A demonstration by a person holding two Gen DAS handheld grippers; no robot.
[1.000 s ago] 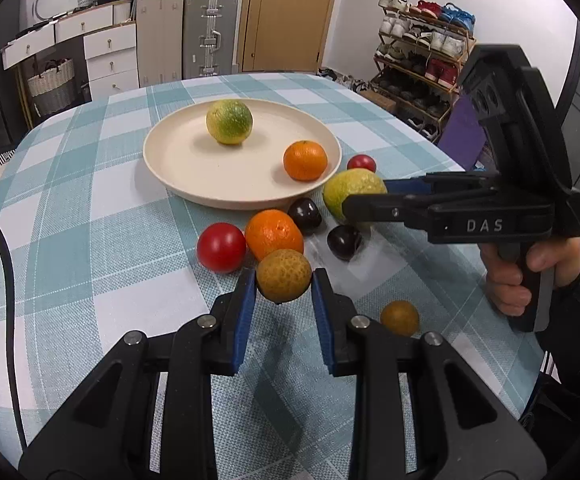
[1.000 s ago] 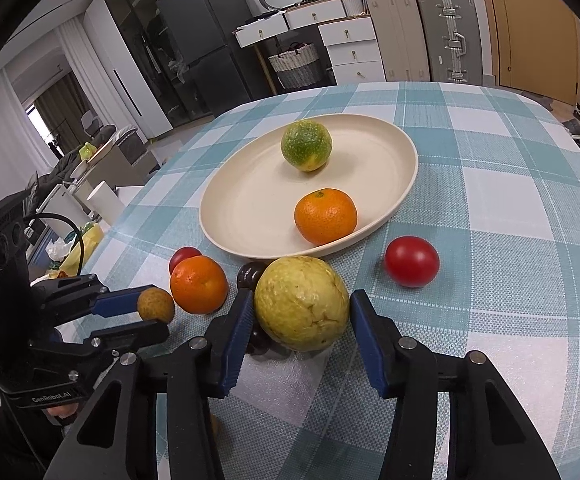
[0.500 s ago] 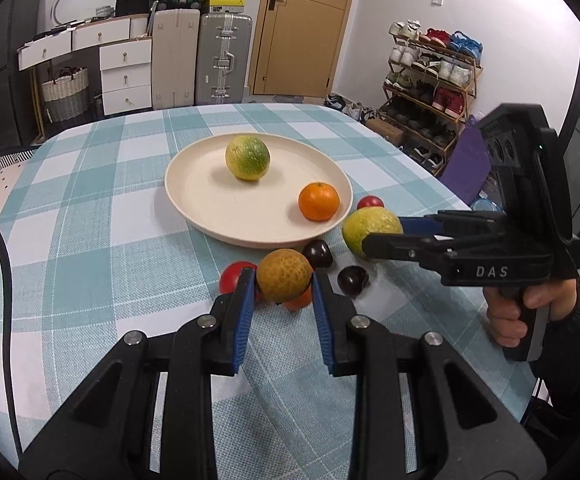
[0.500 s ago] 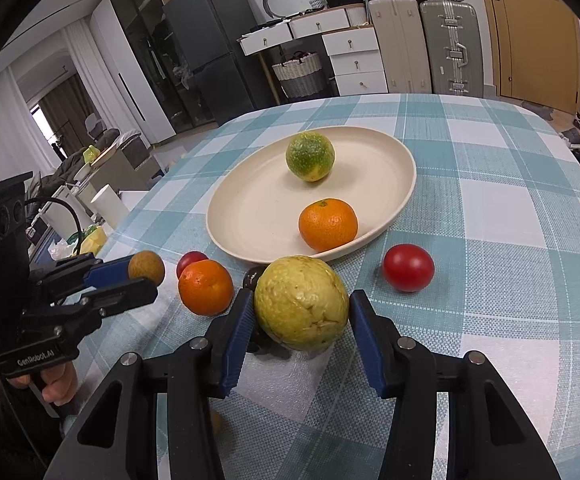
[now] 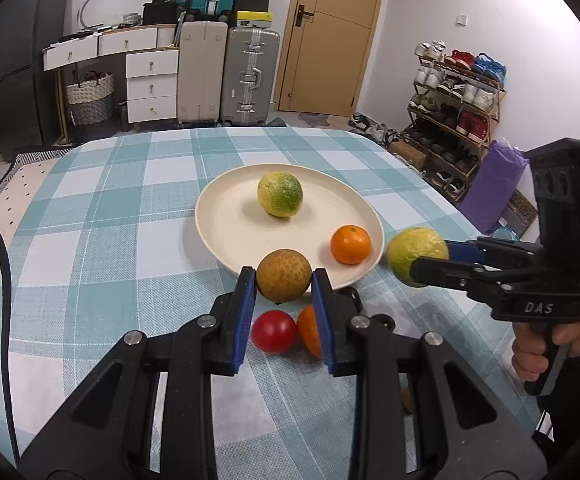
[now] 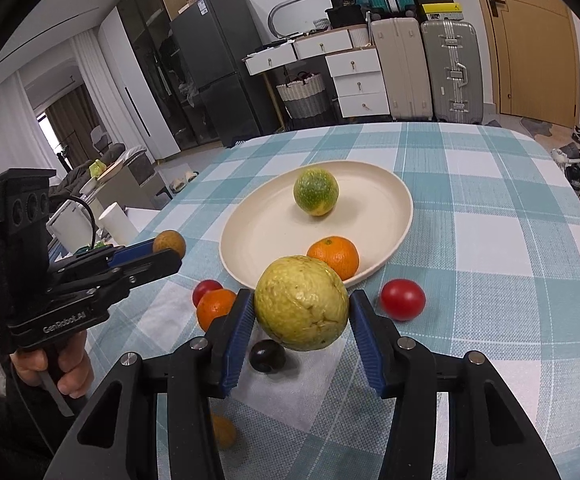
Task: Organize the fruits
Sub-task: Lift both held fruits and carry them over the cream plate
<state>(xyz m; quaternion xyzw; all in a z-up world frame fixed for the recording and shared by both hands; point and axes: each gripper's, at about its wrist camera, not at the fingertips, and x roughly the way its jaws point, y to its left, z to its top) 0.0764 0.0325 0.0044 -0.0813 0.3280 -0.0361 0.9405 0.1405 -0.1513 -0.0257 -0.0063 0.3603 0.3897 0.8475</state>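
My left gripper (image 5: 284,280) is shut on a small brown rough-skinned fruit (image 5: 284,275), held above the table near the front rim of the cream plate (image 5: 226,232). My right gripper (image 6: 301,308) is shut on a large yellow-green fruit (image 6: 301,302), also lifted, just in front of the plate (image 6: 258,232). On the plate lie a green-yellow citrus (image 5: 280,199) and an orange (image 5: 350,244). On the checked cloth lie a red tomato (image 5: 273,331), an orange (image 6: 215,307), a second tomato (image 6: 403,299) and a dark plum (image 6: 267,356).
A small brown fruit (image 6: 224,432) lies on the cloth below my right gripper. The table's far half is bare checked cloth (image 5: 130,184). Suitcases (image 5: 250,76), drawers and a shoe rack (image 5: 454,104) stand beyond the table.
Both grippers have risen with their fruits and moved toward the plate. The loose fruits on the cloth now sit lower in both views.
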